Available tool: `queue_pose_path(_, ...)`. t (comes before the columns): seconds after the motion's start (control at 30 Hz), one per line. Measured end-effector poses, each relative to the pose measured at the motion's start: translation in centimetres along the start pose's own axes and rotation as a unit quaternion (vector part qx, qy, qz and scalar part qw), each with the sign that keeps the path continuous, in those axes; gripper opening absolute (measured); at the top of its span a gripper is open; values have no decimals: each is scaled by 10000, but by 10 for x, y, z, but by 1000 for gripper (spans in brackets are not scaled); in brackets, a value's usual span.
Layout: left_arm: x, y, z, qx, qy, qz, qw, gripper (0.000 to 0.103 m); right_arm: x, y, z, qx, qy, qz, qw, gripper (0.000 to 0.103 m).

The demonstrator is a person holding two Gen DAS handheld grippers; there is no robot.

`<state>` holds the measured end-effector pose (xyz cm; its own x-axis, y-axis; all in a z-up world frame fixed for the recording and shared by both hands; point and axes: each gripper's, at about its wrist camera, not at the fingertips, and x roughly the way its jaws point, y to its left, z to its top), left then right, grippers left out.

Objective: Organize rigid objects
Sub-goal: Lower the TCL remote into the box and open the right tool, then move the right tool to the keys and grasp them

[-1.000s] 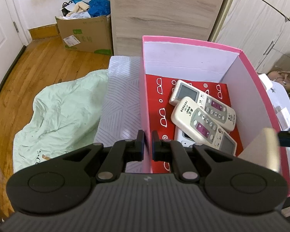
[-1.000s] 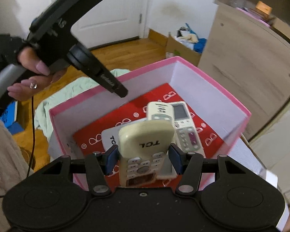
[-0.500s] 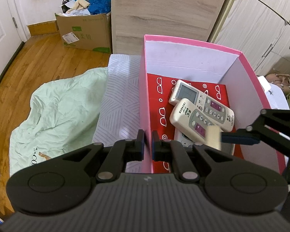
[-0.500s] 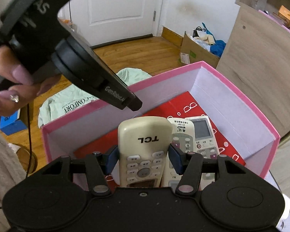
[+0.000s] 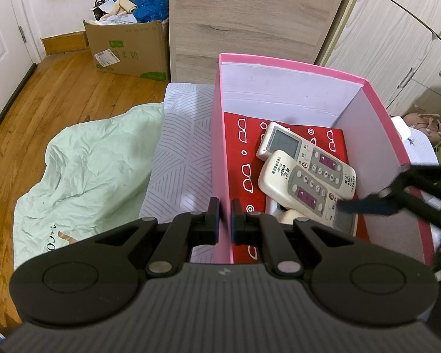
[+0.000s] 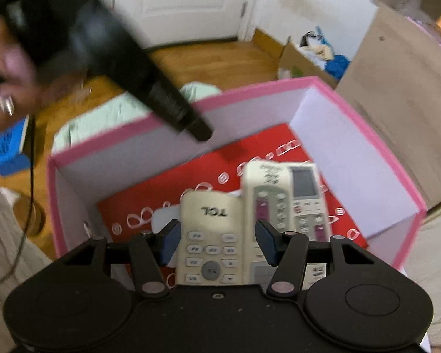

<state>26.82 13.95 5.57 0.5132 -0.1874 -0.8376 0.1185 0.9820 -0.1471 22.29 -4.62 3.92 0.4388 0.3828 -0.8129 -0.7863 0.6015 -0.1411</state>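
**Q:** Where is the task's thing?

**A:** The TCL remote (image 6: 210,235) stands lower centre in my right wrist view, face up, between my right fingers (image 6: 217,242). The blue pads sit at its two sides, gripping it. It hangs inside the pink box (image 6: 126,135), over the red patterned floor (image 6: 173,185) of the box.

**Q:** What lies next to it?

**A:** Two white remotes (image 5: 305,173) lie overlapped on that red floor, centre right in my left wrist view, the nearer one partly on top of the farther one. The frame is blurred, so I cannot tell whether the held remote touches them.

**Q:** And your left fingers?

**A:** My left fingers (image 5: 225,220) are closed on the box's left wall (image 5: 219,153), one pad on each face of it, lower centre.

**Q:** What surrounds the box?

**A:** A striped pillow (image 5: 182,158) just left of the box, a pale green quilt (image 5: 91,170) farther left, and a cardboard box (image 5: 129,50) on the wooden floor, upper left.
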Motion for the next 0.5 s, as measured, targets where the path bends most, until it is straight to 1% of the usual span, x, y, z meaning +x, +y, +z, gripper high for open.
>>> queue_pose_path(0.13, 0, 0, 0, -21, 0, -2, 10000, 6, -38, -25, -2, 627, -355, 35, 9974, 61)
queue_pose_path(0.27, 0, 0, 1, -32, 12, 13, 10000, 6, -79, -48, -14, 1240, -738, 130, 9894, 61)
queue_pose_path(0.4, 1, -1, 2, -35, 24, 53, 10000, 6, -108, -65, -41, 1597, -878, 243, 9830, 61)
queue_pose_path(0.5, 3, -3, 3, -23, 38, 124, 9999, 6, -120, -74, -68, 1762, -883, 174, 9802, 61)
